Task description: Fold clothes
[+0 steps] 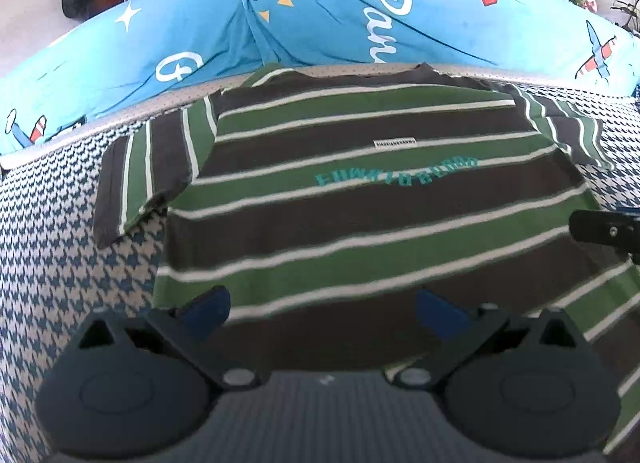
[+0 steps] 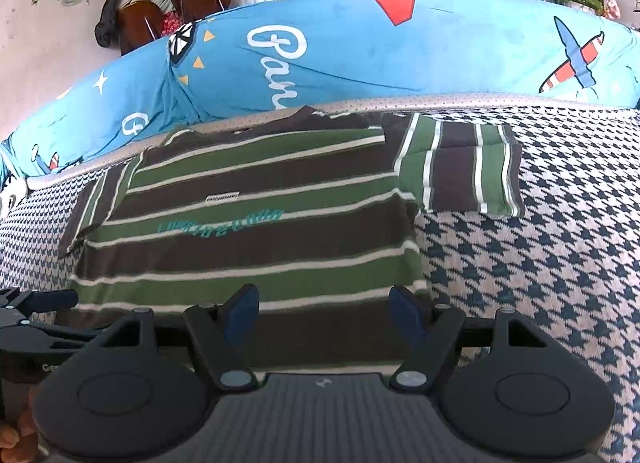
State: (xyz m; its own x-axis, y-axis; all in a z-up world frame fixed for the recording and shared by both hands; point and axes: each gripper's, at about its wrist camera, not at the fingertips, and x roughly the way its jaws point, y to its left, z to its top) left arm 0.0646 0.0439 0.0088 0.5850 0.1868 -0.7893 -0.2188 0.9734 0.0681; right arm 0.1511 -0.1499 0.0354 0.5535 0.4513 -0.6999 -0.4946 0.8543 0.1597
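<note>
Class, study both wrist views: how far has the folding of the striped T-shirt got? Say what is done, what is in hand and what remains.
Done: the striped T-shirt lies spread flat on the houndstooth cover, both sleeves out. In hand: nothing; the left tongs and right tongs hang open above its near hem, gripping no cloth. Left: every fold, as none shows yet.

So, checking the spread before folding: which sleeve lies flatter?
The sleeve at the right of the right wrist view; it lies smooth, while the other sleeve curls at its hem.
</note>
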